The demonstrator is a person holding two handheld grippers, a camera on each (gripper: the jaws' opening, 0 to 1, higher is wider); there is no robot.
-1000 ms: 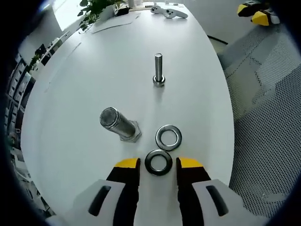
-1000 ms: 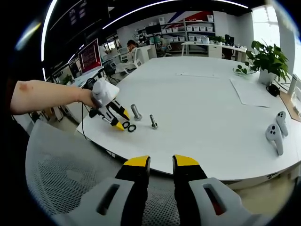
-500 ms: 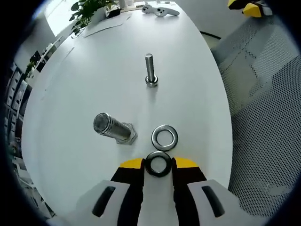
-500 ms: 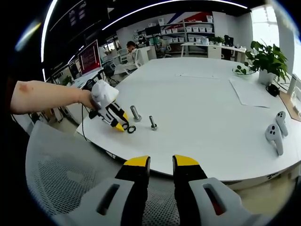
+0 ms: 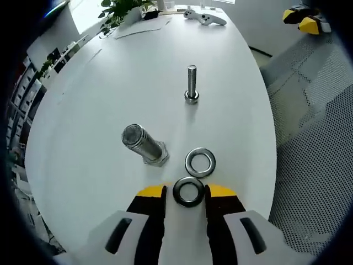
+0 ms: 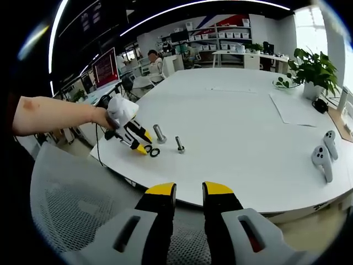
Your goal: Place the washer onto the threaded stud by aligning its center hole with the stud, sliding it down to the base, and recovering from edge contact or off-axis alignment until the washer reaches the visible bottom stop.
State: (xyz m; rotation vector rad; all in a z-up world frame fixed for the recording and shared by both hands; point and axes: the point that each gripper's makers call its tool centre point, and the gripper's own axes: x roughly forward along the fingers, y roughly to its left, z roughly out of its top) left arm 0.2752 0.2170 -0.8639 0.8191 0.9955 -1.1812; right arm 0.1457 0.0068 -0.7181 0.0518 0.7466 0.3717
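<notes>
Though the left gripper [image 5: 188,192] brackets the dark washer [image 5: 188,191], nothing is on a stud yet. Jaws sit either side of the washer's rim at the near table [image 5: 110,83] edge; can't tell whether they're clamping or just touching it. It looks flat on the surface. Second, lighter washer [image 5: 200,162] lies just beyond it, touching or nearly so. Thick bolt [image 5: 143,145] is left of them, the thin threaded stud [image 5: 191,84] stands upright farther off. Right gripper [image 6: 189,192] is parked off the table, jaws apart, empty. Left: lift, carry, align, drop to base.
</notes>
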